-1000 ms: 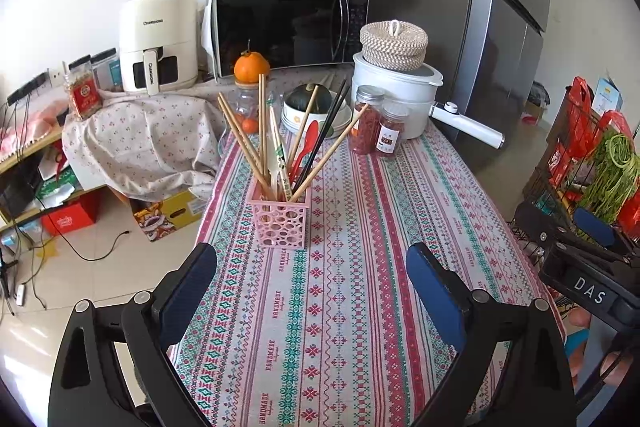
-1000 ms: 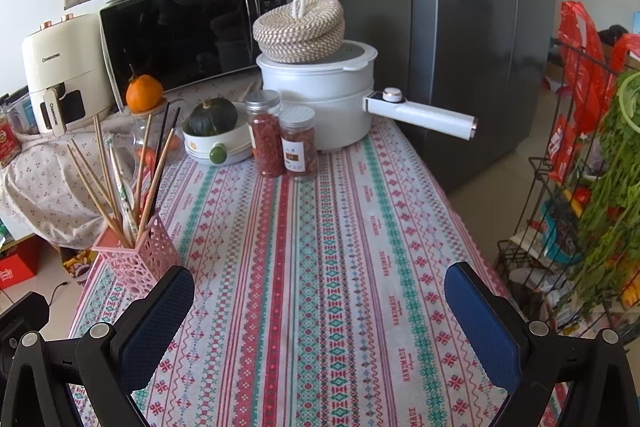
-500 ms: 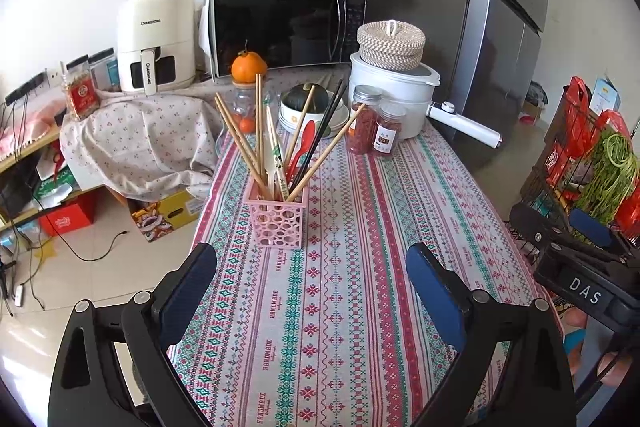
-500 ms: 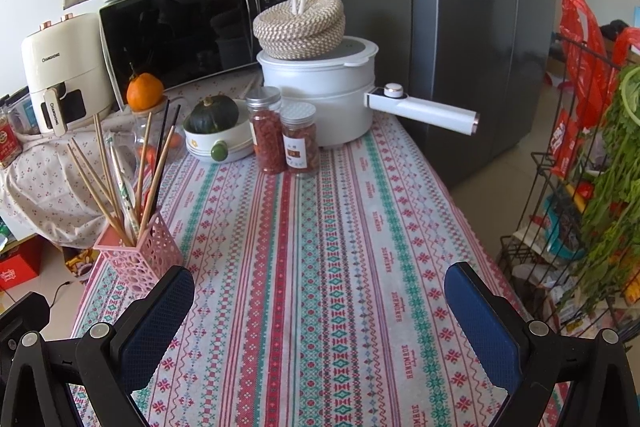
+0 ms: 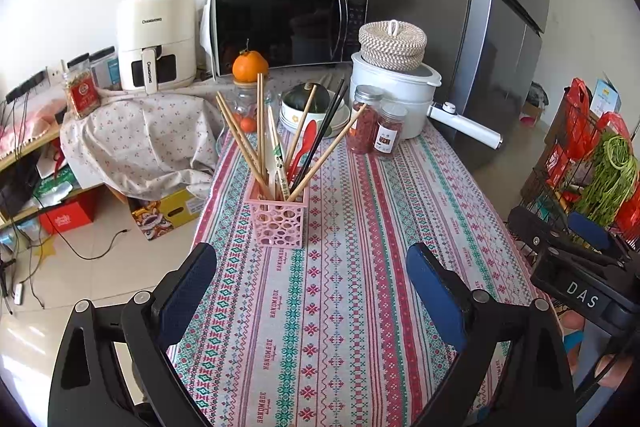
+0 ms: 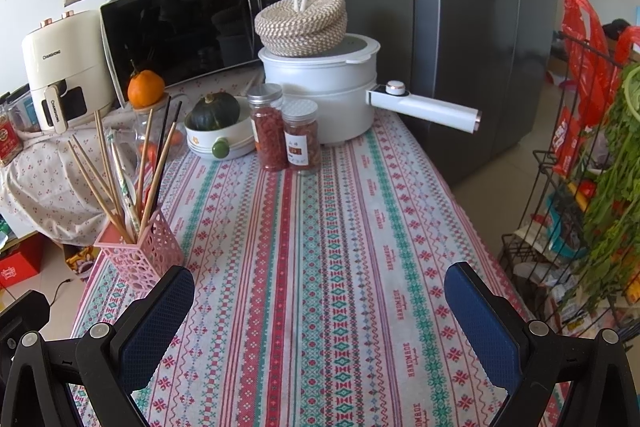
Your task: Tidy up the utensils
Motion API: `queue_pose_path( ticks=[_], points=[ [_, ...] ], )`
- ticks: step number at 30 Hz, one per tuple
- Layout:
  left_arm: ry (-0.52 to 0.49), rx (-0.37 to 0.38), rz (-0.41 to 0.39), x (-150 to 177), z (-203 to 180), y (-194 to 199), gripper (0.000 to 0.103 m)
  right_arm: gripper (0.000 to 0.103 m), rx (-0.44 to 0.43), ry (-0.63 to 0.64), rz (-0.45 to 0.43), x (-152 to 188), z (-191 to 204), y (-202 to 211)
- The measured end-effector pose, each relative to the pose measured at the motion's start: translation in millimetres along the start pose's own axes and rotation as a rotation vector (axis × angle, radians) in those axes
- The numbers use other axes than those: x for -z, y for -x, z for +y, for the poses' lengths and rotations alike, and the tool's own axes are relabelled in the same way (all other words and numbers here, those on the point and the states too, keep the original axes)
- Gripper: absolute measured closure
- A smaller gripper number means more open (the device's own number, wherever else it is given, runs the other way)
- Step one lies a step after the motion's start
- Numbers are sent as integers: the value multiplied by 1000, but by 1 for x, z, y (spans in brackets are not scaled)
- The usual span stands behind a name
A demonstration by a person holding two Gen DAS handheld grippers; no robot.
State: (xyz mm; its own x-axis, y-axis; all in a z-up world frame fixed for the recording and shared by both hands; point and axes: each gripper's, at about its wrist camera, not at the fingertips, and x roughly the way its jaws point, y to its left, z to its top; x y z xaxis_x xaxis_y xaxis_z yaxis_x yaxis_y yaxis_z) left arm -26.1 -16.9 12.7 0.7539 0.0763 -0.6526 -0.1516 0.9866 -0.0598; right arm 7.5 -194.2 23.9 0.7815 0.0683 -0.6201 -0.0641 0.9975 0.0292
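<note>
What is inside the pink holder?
The pink holder has wooden chopsticks, black chopsticks and a red spoon standing in it. Their lower ends and the holder's bottom are hidden by its walls.

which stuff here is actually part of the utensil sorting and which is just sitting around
Part of the job:
- pink holder
- wooden chopsticks
- black chopsticks
- red spoon
- left gripper and right gripper, both open and empty

Just lying about:
- two spice jars
- white pot
- squash in its bowl
- orange
- microwave
- air fryer
</note>
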Motion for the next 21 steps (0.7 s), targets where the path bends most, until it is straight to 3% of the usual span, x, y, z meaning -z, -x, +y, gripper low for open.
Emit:
queue_pose_path(
  ticks=[21],
  points=[
    [7, 33, 10, 3, 0, -5, 6, 0, 3, 4, 2, 0, -2, -1]
  ],
)
